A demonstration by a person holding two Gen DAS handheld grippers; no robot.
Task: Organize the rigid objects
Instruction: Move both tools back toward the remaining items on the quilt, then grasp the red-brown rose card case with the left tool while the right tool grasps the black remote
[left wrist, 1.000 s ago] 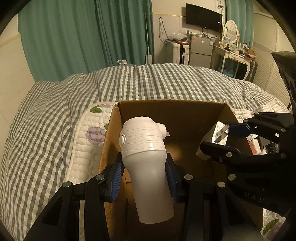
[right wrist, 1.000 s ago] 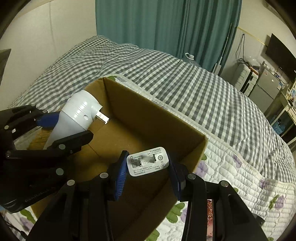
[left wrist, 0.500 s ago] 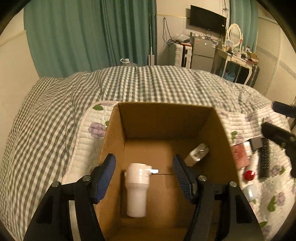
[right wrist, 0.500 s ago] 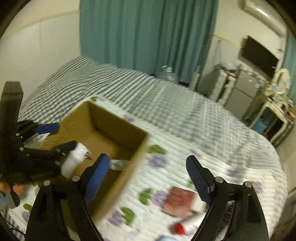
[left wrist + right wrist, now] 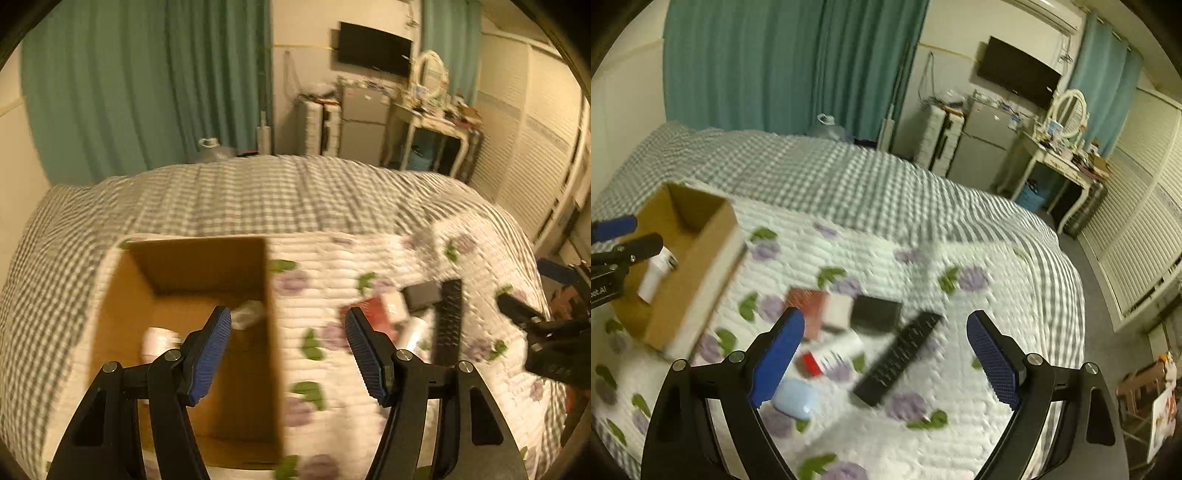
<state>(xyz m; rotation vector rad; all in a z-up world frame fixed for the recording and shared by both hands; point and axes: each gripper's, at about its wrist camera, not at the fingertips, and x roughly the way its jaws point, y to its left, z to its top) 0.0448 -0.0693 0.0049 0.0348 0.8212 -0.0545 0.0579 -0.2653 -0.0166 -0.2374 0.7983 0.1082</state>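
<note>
A brown cardboard box sits on the quilt at the left. Inside it lie a white cylinder-shaped device and a white charger. My left gripper hangs open over the box's right wall, nothing between its blue pads. My right gripper is open wide above a cluster on the quilt: a black remote, a black box, a red box, a white block, a small red thing and a pale blue case.
The flowered white quilt lies on a grey checked bedspread. Green curtains, a wall television, a small fridge and a cluttered dressing table stand beyond the bed. Louvred doors line the right side.
Both grippers let go of their loads into the box: the white device and the charger now lie inside. Both then swung right, the right one over the cluster of items.
</note>
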